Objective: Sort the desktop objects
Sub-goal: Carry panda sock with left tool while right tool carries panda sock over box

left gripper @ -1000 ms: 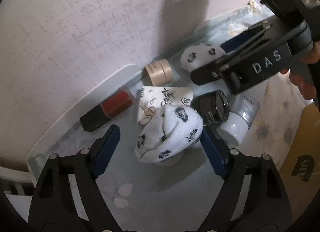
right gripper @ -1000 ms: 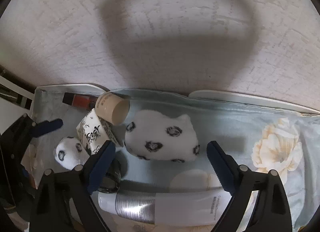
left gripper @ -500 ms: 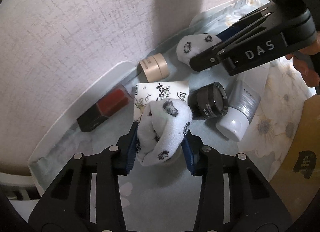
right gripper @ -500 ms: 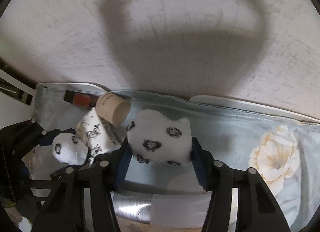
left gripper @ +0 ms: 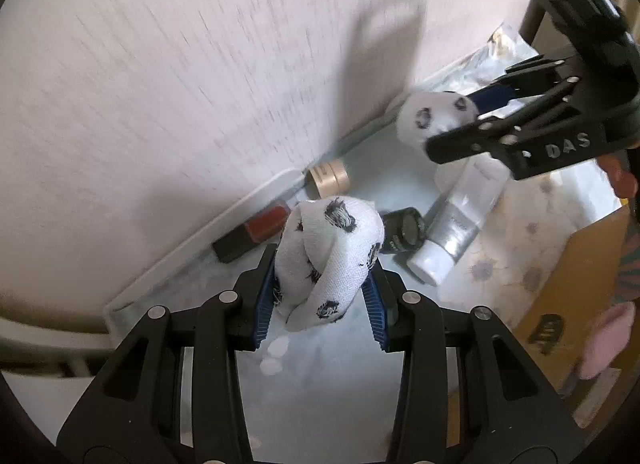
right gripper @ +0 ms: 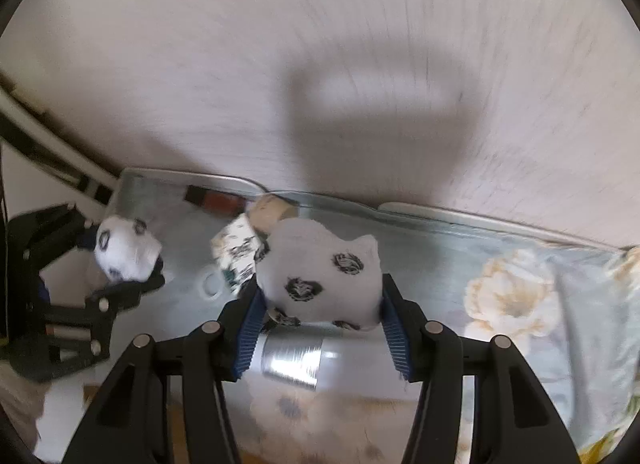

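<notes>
My left gripper (left gripper: 320, 304) is shut on a rolled white sock with black prints (left gripper: 332, 252) and holds it above the table. My right gripper (right gripper: 320, 320) is shut on a second matching sock (right gripper: 320, 276), also lifted. In the left wrist view the right gripper (left gripper: 476, 120) shows at upper right with its sock (left gripper: 432, 120). In the right wrist view the left gripper (right gripper: 120, 264) shows at far left with its sock (right gripper: 124, 248).
On the pale blue cloth (left gripper: 328, 384) lie a beige jar (left gripper: 330, 182), a red and black box (left gripper: 252, 236), a black jar (left gripper: 402, 230), a white and silver tube (left gripper: 456, 224) and a patterned box (right gripper: 236, 256). A wall (left gripper: 180, 84) stands behind. A cardboard box (left gripper: 568, 304) sits at right.
Both grippers closed on their socks, then lifted them off the cloth. The view has pulled back from the objects on the table.
</notes>
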A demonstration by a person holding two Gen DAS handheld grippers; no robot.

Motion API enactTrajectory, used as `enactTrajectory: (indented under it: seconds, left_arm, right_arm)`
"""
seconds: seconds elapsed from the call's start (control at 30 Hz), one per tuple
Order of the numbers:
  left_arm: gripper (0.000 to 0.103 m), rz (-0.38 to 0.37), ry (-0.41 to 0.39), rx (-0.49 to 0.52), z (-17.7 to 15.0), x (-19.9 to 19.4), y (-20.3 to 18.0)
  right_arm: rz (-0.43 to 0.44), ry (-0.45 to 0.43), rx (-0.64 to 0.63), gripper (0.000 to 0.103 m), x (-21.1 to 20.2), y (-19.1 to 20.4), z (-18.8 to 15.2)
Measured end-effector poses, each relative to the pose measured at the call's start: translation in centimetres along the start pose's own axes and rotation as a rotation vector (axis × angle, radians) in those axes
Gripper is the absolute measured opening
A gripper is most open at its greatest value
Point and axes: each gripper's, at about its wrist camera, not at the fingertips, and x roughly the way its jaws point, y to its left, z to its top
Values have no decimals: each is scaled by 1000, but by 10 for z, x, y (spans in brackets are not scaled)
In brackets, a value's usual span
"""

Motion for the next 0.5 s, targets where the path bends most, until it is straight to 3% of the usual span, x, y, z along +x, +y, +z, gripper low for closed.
enactTrajectory:
  seconds: [0.3,0.5]
  left_arm:
    - [36,45,-39,-93,-10,-80,-18]
    - [36,66,-23,-149,-39,-111,-36]
  right_arm:
    - [59,-69,-148,51,-87,32,-21]
    - [49,-55,-288,51,-128,37,-63]
